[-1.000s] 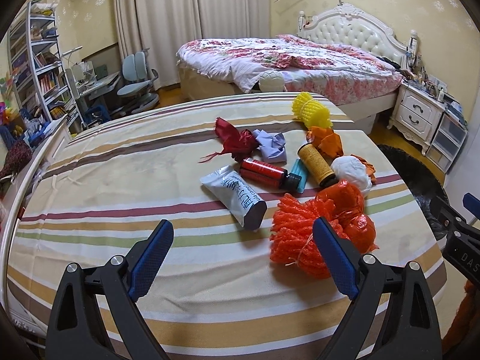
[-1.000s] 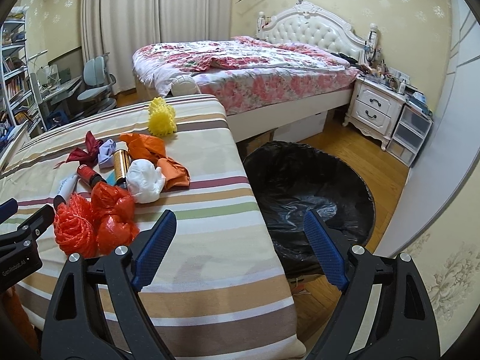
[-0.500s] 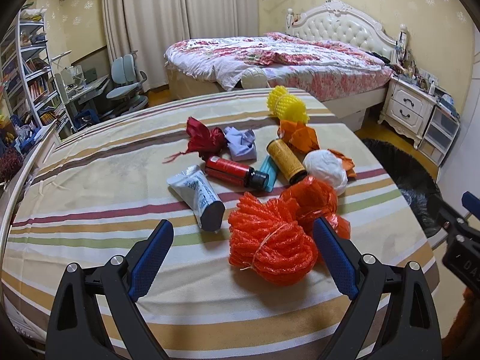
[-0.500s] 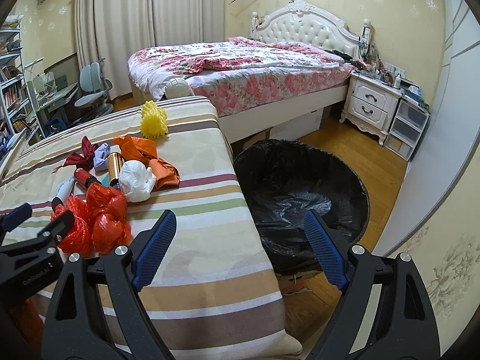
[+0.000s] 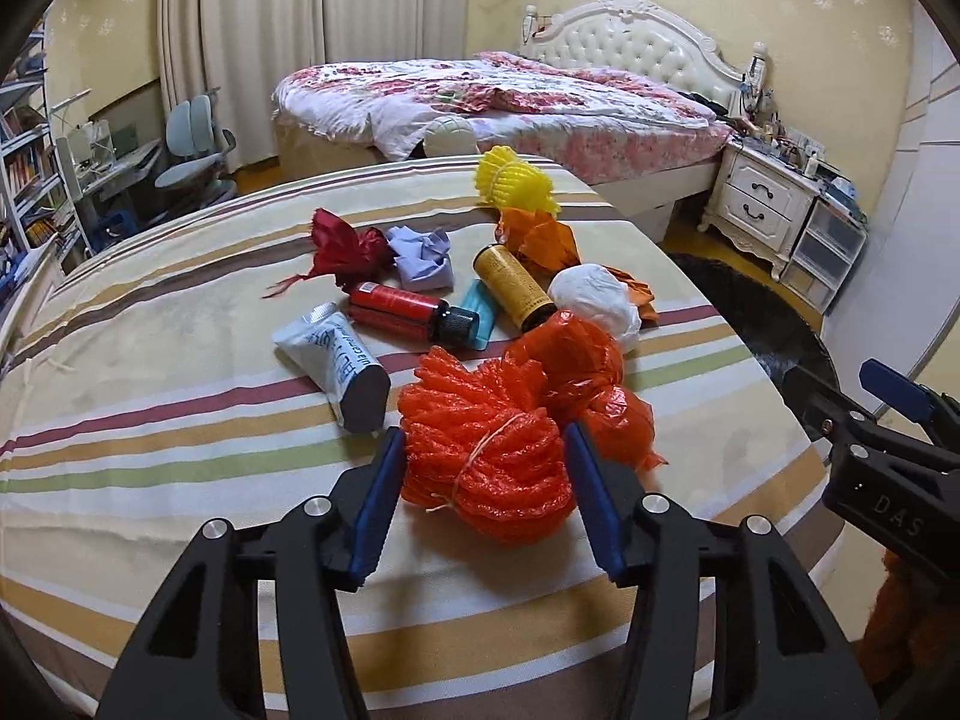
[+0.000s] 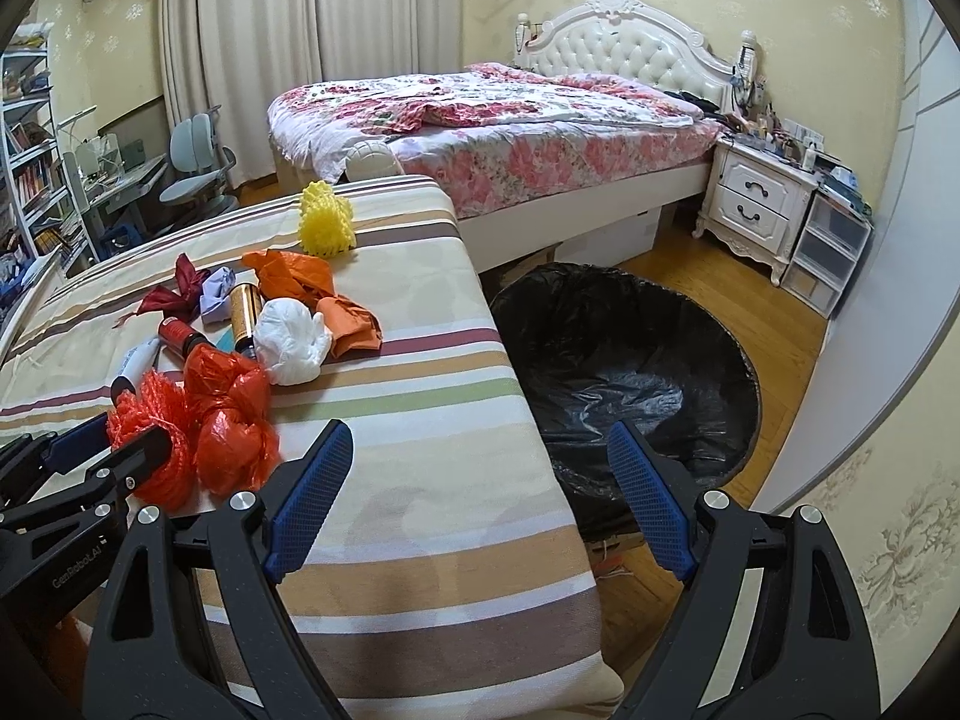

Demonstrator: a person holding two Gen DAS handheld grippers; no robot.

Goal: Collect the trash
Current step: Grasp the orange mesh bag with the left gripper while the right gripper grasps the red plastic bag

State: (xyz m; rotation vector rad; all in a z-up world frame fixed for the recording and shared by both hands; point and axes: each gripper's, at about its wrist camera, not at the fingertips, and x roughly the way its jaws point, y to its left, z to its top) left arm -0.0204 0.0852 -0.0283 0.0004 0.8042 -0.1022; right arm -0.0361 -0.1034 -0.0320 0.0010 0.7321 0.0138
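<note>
Beside the orange mesh bundle lie a tube and an orange bag.

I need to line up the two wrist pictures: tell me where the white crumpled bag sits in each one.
Left wrist view: white crumpled bag right of centre, behind the orange plastic bag.
Right wrist view: white crumpled bag left of centre, behind the same orange plastic bag.
Shared landmark: the yellow mesh bundle at the table's far end.
</note>
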